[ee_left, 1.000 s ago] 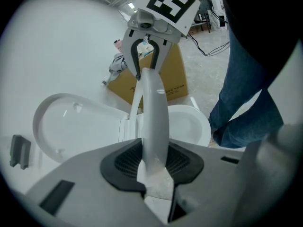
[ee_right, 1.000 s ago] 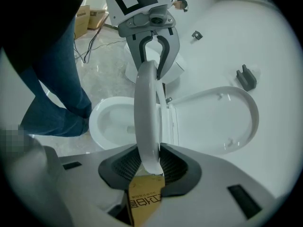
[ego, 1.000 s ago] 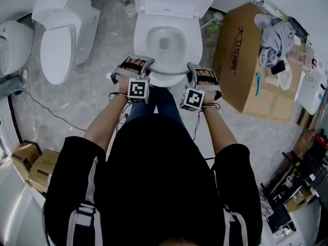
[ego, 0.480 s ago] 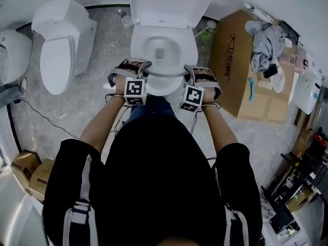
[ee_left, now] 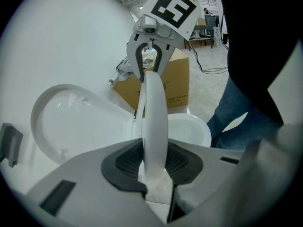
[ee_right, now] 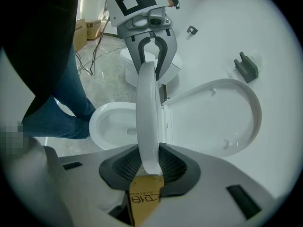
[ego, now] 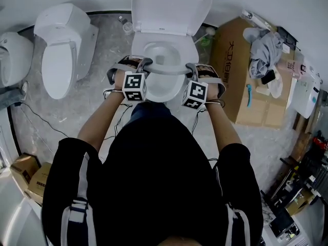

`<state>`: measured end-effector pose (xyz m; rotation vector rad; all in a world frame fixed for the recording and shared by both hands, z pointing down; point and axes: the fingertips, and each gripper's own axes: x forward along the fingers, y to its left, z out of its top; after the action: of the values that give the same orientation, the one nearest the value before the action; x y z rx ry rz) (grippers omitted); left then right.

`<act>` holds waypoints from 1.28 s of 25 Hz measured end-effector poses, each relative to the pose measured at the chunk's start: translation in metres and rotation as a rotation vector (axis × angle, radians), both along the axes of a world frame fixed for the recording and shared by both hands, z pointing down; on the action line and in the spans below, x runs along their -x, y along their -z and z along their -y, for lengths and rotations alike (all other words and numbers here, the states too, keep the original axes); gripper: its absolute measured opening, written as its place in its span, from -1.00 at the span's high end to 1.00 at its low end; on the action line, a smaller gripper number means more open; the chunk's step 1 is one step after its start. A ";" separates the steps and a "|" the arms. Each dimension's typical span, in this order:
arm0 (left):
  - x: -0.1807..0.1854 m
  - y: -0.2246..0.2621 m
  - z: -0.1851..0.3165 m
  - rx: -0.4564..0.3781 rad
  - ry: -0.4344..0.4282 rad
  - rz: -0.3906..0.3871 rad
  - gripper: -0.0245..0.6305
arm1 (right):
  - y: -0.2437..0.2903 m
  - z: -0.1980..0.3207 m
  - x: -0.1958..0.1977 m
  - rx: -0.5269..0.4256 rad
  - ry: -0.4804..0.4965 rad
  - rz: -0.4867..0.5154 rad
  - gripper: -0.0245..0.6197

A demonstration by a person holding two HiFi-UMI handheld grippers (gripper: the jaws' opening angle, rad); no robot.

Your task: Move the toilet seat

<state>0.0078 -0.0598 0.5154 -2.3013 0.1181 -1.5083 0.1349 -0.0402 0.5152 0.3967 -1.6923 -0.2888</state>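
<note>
The white toilet stands with its lid raised. Its seat ring is lifted off the bowl rim at the front. My left gripper is shut on the ring's front left, my right gripper on its front right. In the left gripper view the seat runs edge-on between the ribbed pads, with the right gripper at its far end. The right gripper view shows the seat the same way, the left gripper beyond. Both pairs of jaws have just been closing slightly on it.
A second white toilet stands to the left. A large cardboard box with clothes on it sits close to the right. Small boxes lie at the lower left, and a cable crosses the floor.
Both grippers have risen and moved toward the lid with the seat's front edge between them. The seat has come up off the bowl rim.
</note>
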 end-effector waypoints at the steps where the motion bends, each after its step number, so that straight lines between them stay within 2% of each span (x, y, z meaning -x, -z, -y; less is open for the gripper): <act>1: 0.000 0.004 0.005 0.002 0.002 -0.003 0.59 | 0.003 0.005 0.000 0.002 -0.004 0.005 0.55; 5: -0.003 0.014 0.022 0.005 0.006 -0.013 0.60 | 0.016 0.020 0.001 0.020 -0.033 0.030 0.56; 10: -0.003 0.021 0.035 0.022 0.004 -0.005 0.61 | 0.022 0.034 -0.002 0.030 -0.018 0.014 0.56; 16: -0.005 0.028 0.048 0.074 0.017 -0.017 0.62 | 0.029 0.049 -0.005 0.037 -0.053 0.035 0.56; 32: -0.012 0.049 0.106 0.063 0.093 -0.055 0.69 | 0.053 0.108 -0.010 0.014 -0.120 0.095 0.59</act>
<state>0.0195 -0.1662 0.4661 -2.4188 0.1981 -1.5141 0.1453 -0.1486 0.4627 0.5068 -1.7543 -0.1718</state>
